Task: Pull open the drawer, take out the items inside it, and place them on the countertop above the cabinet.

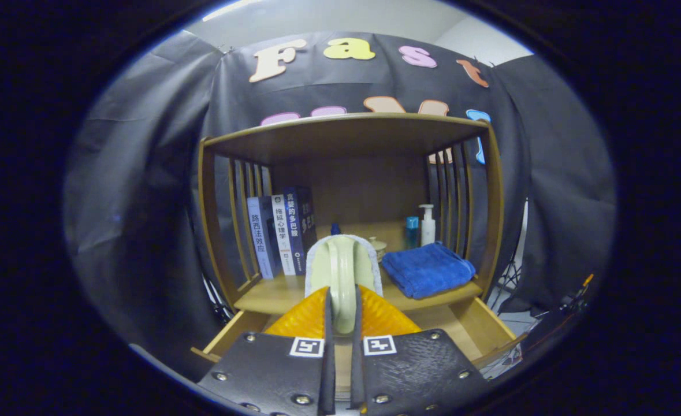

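Fingers of our gripper (340,323) sit close together at the bottom of the gripper view, and they squeeze the pale green handle of a scrubbing brush (341,271) from both sides; the handle stands up in the thin gap between them, so the tool is clenched on the brush; the brush has a pale green back with a fuzzy white-grey edge around it, and it is lifted up just ahead of the fingers.

Under the fingers we see the light wooden drawer (479,326); it is pulled out toward us, and its side walls spread to both sides; what else lies inside it we cannot tell, because the fingers hide the middle.

Beyond the brush is the wooden countertop (265,297) of the brown wooden cabinet (493,196), with thin wooden bars on both sides and a flat wooden top; on one side of the countertop three upright books (279,234) stand next to the bars; on the other side lies a folded blue towel (427,268); behind the towel stand a white pump bottle (427,224) and a small blue bottle (412,231), side by side; a small pale round thing beside them is too hidden to name.
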Demonstrator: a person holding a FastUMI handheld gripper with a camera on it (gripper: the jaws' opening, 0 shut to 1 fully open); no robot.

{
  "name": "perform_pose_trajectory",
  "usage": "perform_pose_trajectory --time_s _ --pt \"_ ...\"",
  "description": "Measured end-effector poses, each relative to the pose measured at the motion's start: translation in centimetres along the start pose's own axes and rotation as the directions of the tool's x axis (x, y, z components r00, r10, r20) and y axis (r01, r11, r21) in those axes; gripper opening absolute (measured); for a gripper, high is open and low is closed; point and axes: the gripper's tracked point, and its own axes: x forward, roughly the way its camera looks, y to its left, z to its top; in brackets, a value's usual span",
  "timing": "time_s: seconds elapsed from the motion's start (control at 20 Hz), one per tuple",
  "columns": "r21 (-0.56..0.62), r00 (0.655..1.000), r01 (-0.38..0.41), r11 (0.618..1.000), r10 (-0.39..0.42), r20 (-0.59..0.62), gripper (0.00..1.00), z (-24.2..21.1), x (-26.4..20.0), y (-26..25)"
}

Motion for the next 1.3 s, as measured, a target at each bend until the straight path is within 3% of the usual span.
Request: perform_pose_trajectory --time_s 0.55,0.75,1.05,1.3 --pt "-0.038 0.998 0.028 0.999 -0.030 -0.058 0.11 2.1 10.4 -0.1" --pt "-0.065 0.982 0.059 0.996 -0.070 -0.174 0.11 -1.4 14.4 -1.4" --pt "-0.097 0.915 0.046 0.994 -0.081 -0.394 0.11 -8.8 17.3 -1.3" --pt "-0.100 0.948 0.070 0.992 -0.097 -0.303 0.11 -8.8 20.9 -1.5"
